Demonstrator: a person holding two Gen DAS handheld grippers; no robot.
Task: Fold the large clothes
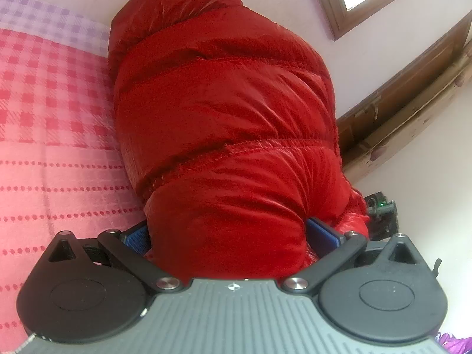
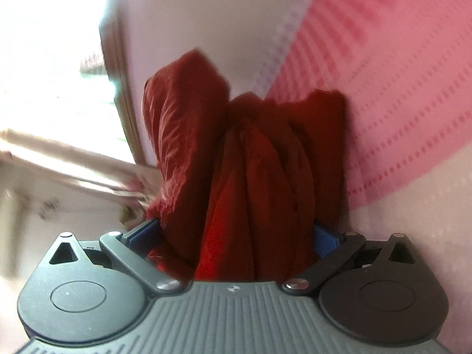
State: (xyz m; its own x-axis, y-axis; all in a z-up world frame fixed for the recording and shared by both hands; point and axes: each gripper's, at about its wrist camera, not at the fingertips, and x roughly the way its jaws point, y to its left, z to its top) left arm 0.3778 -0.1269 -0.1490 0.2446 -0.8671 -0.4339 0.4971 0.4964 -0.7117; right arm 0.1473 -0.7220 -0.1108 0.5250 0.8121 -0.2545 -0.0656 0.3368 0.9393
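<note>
A shiny red quilted puffer jacket (image 1: 224, 112) fills the middle of the left wrist view and hangs lifted in front of the bed. My left gripper (image 1: 228, 236) is shut on a thick puffy section of it, blue pads (image 1: 321, 234) pressing both sides. In the right wrist view the red jacket (image 2: 253, 162) hangs bunched in folds, with a loose part to the left. My right gripper (image 2: 233, 239) is shut on this bunched fabric. The right wrist view is motion-blurred.
A bed with a pink and red checked sheet (image 1: 50, 112) lies at left, also in the right wrist view (image 2: 398, 94). A wooden window frame (image 1: 339, 8) and wooden bed rail (image 1: 413, 112) stand against the pale wall. A black device (image 1: 383, 215) shows at right.
</note>
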